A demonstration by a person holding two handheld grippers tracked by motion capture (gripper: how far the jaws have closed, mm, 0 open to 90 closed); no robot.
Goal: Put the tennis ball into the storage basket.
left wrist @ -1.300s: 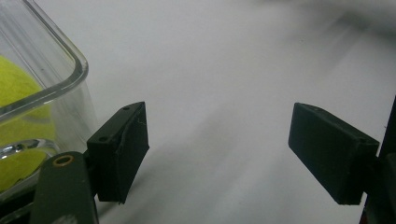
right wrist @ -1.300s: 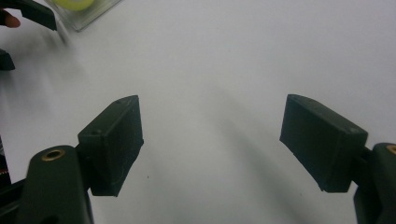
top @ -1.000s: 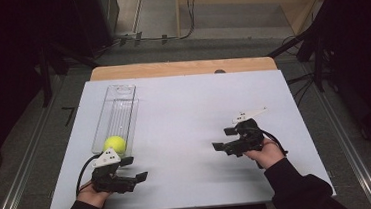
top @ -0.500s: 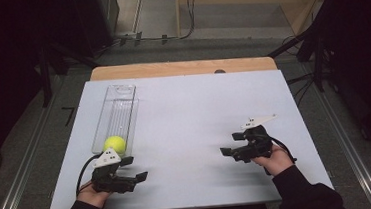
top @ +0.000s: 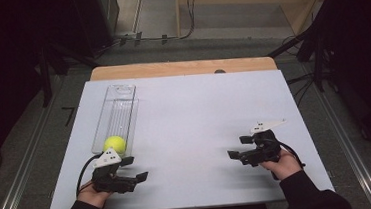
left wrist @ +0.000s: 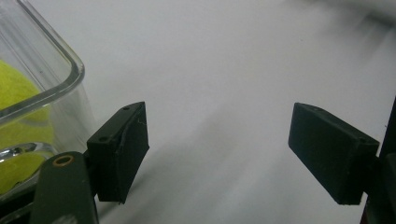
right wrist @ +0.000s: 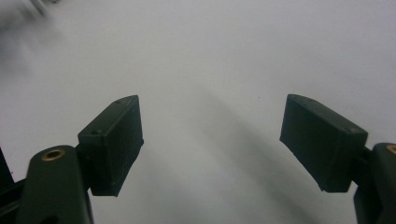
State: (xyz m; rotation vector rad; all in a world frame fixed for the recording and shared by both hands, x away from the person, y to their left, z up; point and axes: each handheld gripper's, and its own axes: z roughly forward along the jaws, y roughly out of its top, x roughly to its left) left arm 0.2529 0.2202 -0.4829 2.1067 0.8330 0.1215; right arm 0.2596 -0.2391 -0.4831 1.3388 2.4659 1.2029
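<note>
Where one tray [top: 118, 102] lies, one ball [top: 115, 143].

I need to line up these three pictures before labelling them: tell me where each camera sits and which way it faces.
High view: fixed above the person's side, looking forward and down on the white table; forearms, left gripper and right gripper show.
Left gripper view: rides the left gripper, looking along its open jaws over the table; clear container with the tennis ball beside the left-hand jaw.
Right gripper view: rides the right gripper, jaws apart over bare table.
Shared: high and left gripper views both show container and ball.
</note>
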